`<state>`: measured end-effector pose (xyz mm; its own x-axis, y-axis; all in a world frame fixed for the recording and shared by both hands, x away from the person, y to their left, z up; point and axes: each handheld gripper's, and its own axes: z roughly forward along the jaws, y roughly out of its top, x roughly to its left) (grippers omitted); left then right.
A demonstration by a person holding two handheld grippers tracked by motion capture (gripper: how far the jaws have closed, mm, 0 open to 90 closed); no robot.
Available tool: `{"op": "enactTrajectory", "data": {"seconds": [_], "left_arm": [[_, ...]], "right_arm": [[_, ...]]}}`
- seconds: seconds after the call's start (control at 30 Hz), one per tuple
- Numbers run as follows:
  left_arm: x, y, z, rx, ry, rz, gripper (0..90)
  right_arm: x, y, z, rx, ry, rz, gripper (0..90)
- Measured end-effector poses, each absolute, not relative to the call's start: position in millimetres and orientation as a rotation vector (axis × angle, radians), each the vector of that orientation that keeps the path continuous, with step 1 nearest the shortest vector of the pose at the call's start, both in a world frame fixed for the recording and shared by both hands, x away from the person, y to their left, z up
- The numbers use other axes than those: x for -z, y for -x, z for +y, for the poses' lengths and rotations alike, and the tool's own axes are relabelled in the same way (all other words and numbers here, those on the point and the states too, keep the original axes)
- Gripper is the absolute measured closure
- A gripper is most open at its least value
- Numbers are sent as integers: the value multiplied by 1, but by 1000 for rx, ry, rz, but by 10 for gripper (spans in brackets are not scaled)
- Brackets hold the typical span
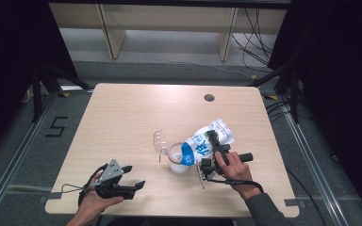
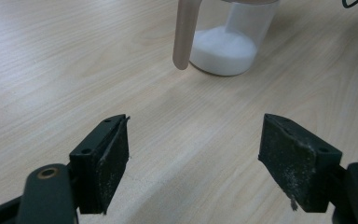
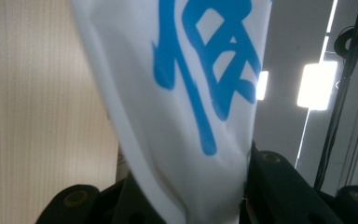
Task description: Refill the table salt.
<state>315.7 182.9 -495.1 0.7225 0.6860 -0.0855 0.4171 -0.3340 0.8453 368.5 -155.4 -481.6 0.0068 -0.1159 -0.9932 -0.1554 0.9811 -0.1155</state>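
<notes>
Pale wood grain runs across the table (image 1: 122, 122), and nearest the person, at its front edge, the left gripper (image 1: 134, 176) rests low in the left hand (image 1: 94, 200), its black jaws standing wide apart with bare tabletop between them. In the left gripper view the two pads (image 2: 114, 163) frame empty wood, and beyond them stands a clear plastic container (image 2: 228, 42) with a layer of white powder (image 2: 223, 51) in its bottom; a translucent handle-like strip (image 2: 185, 32) hangs down its near side.

Farther in and to the right, the right hand (image 1: 235, 172) holds the right gripper (image 1: 213, 141), which is clamped on a white pouch with blue printing (image 1: 207, 141). The pouch is lifted off the table and tipped over, its blue-banded end (image 1: 187, 154) pointing down at the mouth of the clear container (image 1: 176, 157), just above it; its other end (image 1: 221, 128) points up and away toward the table's far right. In the right gripper view the white bag (image 3: 186, 93) with a large blue character fills the space between the jaws, its film pinched and creased where the pads press in.

Just left of the container, a clear hinged lid (image 1: 159, 141) stands raised. Near the far edge of the table sits a small round cable hole (image 1: 209, 98).
</notes>
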Motion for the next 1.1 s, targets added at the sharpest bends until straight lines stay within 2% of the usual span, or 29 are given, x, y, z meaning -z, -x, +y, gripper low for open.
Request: {"op": "enactTrajectory", "data": {"seconds": [1.1], "left_arm": [[495, -315, 183, -361, -1969, 842, 239]], "right_arm": [[483, -368, -156, -59, 196, 1563, 766]]}}
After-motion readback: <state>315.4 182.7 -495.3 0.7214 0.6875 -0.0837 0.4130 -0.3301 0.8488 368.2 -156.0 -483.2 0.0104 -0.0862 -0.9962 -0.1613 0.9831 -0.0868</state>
